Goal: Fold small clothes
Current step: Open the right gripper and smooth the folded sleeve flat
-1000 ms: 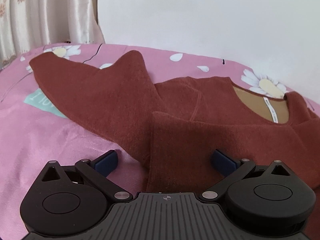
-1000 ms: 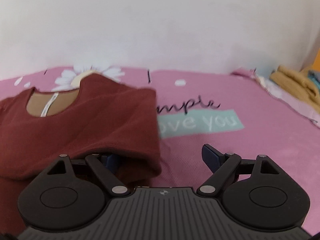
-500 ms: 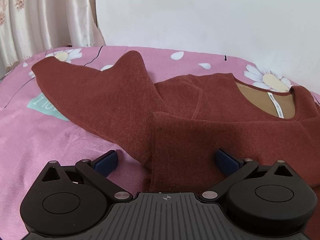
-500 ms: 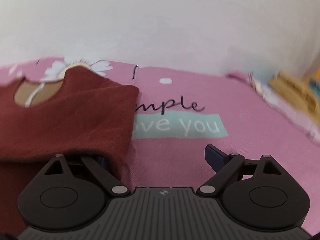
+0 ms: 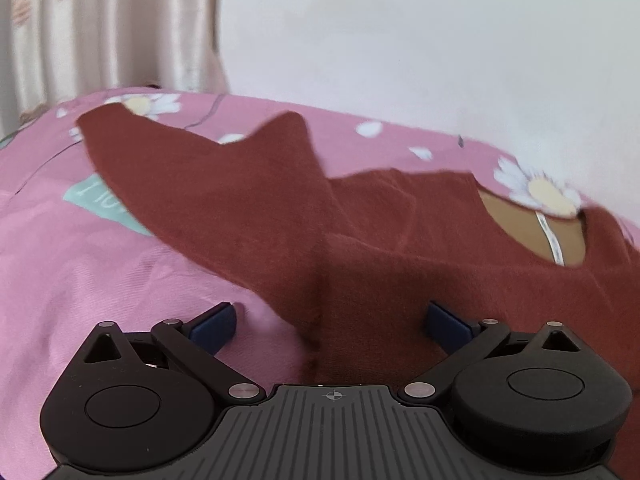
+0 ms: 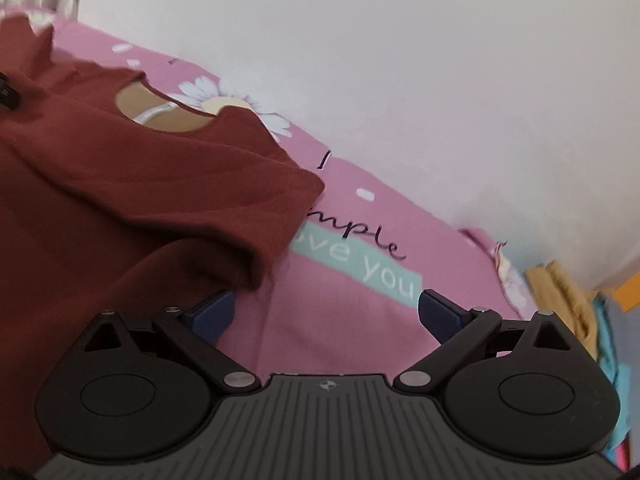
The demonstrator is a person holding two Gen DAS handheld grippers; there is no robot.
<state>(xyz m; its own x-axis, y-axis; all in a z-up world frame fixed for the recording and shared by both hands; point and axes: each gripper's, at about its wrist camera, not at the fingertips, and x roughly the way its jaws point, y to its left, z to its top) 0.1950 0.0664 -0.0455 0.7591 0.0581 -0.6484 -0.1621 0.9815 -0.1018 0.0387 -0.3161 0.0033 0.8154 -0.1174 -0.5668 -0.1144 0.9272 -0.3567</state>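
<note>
- Now the rust-red sweater (image 5: 360,240) lies spread on the pink sheet (image 5: 80,260), its neck opening (image 5: 532,232) toward the far edge by the wall and showing a tan lining with a white tag
- One sleeve (image 5: 208,184) stretches out toward the sheet's far left corner, over a daisy print and part of a mint patch
- On the right-wrist view the sweater's other side is folded inward, and the folded edge (image 6: 280,216) ends beside the printed words "ple" and "ve you" on the sheet
- Left gripper (image 5: 332,320) hangs low over the sweater's near part with jaws spread wide; a fold of the fabric runs between the blue pads (image 5: 216,326) but neither pad presses on it, so it grasps nothing
- Right gripper (image 6: 326,314) is released too: its jaws have just been opening and stand wide, with bare sheet between them and the folded edge just by its left pad (image 6: 212,316); whether that pad brushes the cloth I cannot tell
- Farther out, a white wall (image 6: 400,80) backs the sheet's far edge, a pale curtain (image 5: 100,28) hangs at the left corner, and a heap of yellowish and blue clothes (image 6: 568,304) sits past the right edge
</note>
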